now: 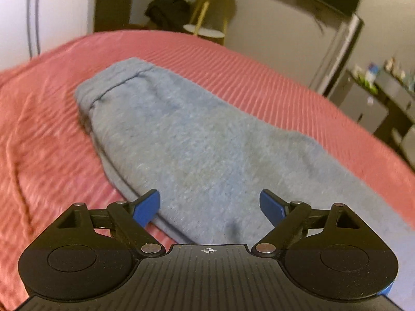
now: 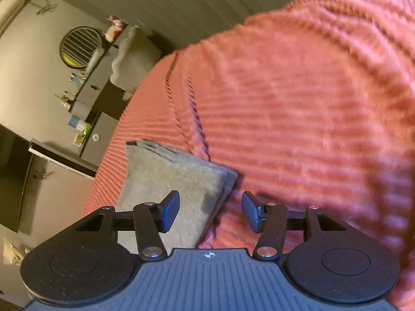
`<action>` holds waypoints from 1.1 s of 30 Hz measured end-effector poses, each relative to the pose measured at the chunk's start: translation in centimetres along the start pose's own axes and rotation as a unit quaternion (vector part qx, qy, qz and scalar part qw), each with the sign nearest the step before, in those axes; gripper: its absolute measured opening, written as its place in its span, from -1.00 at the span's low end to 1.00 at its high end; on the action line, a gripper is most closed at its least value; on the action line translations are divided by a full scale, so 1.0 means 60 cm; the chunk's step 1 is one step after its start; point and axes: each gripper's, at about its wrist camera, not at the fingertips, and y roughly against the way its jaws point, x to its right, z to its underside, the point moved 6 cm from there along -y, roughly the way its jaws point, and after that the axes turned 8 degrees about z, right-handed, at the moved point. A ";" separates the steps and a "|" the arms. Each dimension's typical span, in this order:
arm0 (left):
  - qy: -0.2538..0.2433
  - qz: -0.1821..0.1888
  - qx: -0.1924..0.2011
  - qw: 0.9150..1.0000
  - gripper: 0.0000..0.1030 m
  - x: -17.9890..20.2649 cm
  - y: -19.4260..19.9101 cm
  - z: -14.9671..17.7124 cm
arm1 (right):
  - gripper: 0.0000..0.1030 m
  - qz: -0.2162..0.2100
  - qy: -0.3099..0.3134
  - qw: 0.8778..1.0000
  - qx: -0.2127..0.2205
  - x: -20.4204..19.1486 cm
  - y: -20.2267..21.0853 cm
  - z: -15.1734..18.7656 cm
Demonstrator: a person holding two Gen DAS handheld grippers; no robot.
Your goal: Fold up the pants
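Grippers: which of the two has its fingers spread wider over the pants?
The left gripper: its blue fingers stand wide apart above the grey-blue pants. The right gripper shows a clearly narrower gap, over the pants' edge on the pink bedspread.

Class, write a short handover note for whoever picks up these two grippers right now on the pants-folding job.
Left gripper: open, empty, above the near end of the pants.
Right gripper: open, empty, over the folded edge of the pants.
Pants lie flat on the pink ribbed bedspread, already doubled into one long strip, waistband at the far end.
Done: lengthwise fold.
Left: probably fold the strip across its length, then smooth.
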 end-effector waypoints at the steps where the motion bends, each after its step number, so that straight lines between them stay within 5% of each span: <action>1: 0.010 0.002 0.002 1.000 0.74 -0.003 0.004 0.001 | 0.03 -0.002 -0.017 1.000 -0.008 0.006 -0.010 0.002; 11: 0.033 0.004 -0.035 0.999 0.72 -0.017 -0.027 0.014 | -0.58 -0.041 -0.115 0.992 -0.008 0.021 -0.069 -0.013; 22: 0.026 -0.020 -0.069 0.997 0.70 -0.014 -0.059 0.027 | -0.56 -0.010 -0.076 0.997 -0.005 0.003 -0.066 -0.024; 28: 0.025 -0.017 -0.066 0.997 0.70 -0.016 -0.060 0.027 | -0.72 0.012 0.058 0.997 0.057 -0.081 -0.008 -0.021; 31: 0.026 -0.012 -0.063 0.998 0.69 -0.016 -0.058 0.026 | -0.73 0.004 0.171 0.980 0.103 -0.175 0.042 0.003; 33: 0.027 -0.011 -0.061 0.998 0.69 -0.017 -0.056 0.026 | -0.73 -0.039 0.251 0.961 0.109 -0.255 0.073 0.047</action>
